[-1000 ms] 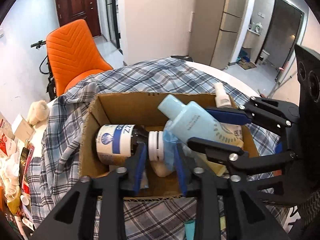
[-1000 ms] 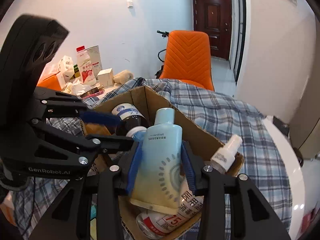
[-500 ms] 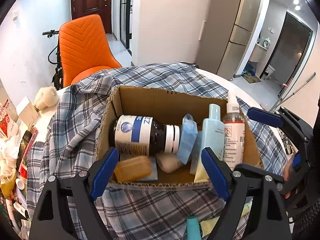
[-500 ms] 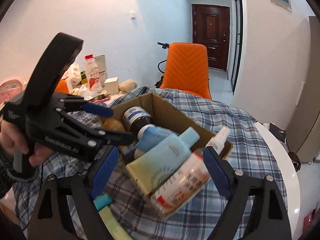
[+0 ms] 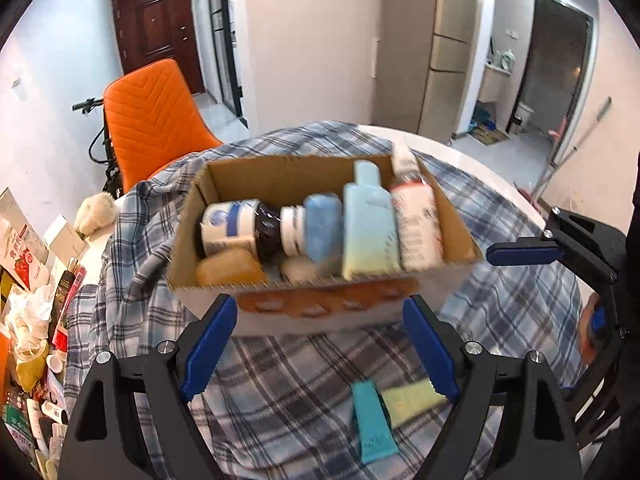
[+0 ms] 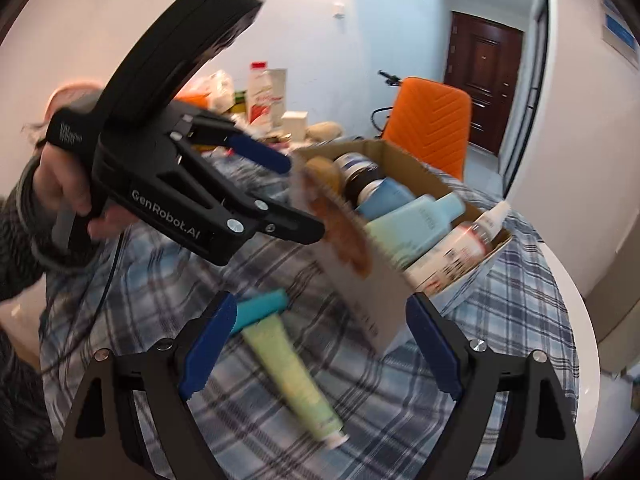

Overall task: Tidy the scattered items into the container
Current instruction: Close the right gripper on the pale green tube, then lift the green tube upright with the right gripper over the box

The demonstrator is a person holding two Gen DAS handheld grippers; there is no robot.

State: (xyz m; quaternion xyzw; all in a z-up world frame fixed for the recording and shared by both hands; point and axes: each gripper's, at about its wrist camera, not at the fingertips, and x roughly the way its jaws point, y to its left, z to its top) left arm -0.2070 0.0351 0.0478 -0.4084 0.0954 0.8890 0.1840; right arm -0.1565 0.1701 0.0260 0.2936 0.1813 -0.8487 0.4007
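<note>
- Both claws spread wide and gripping nothing: left gripper (image 5: 320, 344), right gripper (image 6: 320, 344).
- Cardboard box (image 5: 460, 236) sitting on the plaid cloth (image 5: 288, 392), packed with a dark jar (image 5: 240, 226), blue pouch (image 5: 323, 226), pale blue bottle (image 5: 370, 228) and spray bottle (image 5: 416, 220) (all a bit blurry).
- Two stragglers lying on the cloth just in front of the box: teal tube (image 5: 372, 420) and yellow-green tube (image 6: 296, 376), touching at one end.

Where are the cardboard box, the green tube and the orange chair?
Box (image 5: 320, 178): left wrist view, inner back wall.
Green tube (image 6: 294, 376): right wrist view, middle of its body, lying on the cloth.
Chair (image 5: 154, 116): left wrist view, backrest.
</note>
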